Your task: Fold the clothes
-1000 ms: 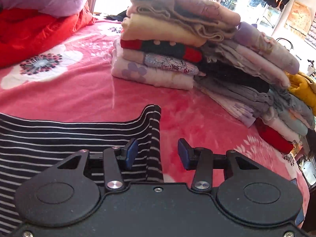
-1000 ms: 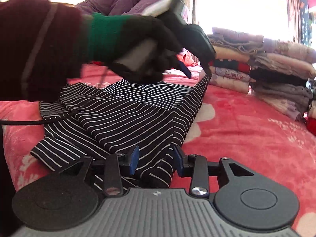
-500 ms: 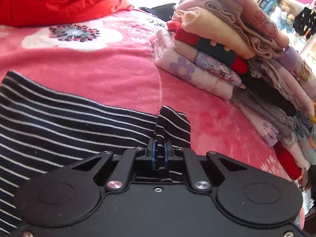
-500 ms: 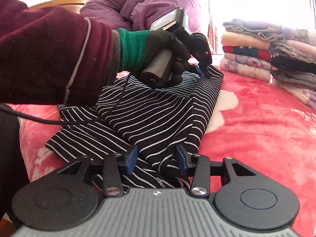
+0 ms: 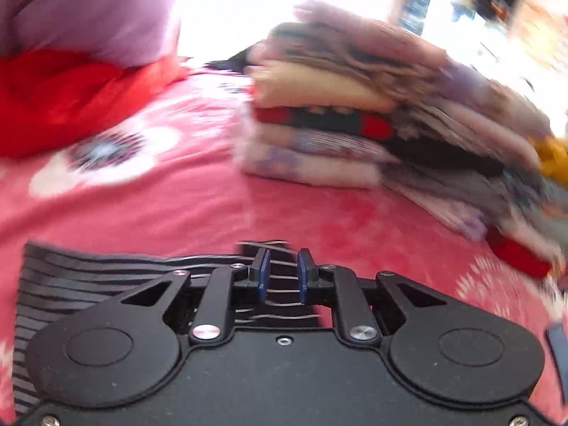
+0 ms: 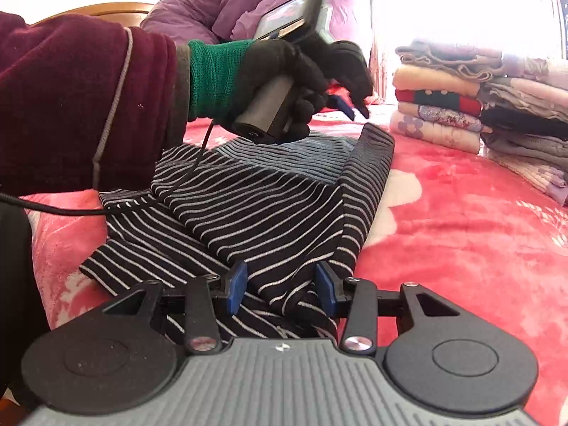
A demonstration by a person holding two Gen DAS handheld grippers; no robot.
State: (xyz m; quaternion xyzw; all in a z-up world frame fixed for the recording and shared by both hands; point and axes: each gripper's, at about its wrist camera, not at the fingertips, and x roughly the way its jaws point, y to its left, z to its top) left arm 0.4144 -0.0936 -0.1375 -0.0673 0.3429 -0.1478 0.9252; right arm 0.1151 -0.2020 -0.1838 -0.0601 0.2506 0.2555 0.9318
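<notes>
Striped black-and-white garment partly folded on pink floral blanket, lying toward blanket's left side in right wrist view, one long folded edge running away toward far stack. Right gripper low at garment's near end, blue pads spread wide, bunched striped cloth sitting between them but not pinched. Left gripper raised above garment's far end, blue tips apart with nothing between in right wrist view, clear of cloth. Gloved hand in black glove with green cuff wrapped round left gripper's grey handle, maroon sleeve behind, black cable trailing from handle across garment's left part. Left wrist view motion-blurred: left gripper with pads narrowly parted, stripes showing in gap and below, contact with cloth not clear from blur. Stack of folded clothes toward blanket's far right side, well apart from garment, cream, red-and-dark, floral pieces in layers, second slumped pile of greys and purples just beside it on right. Red bedding at far left edge of blanket, purple quilt heaped behind it
</notes>
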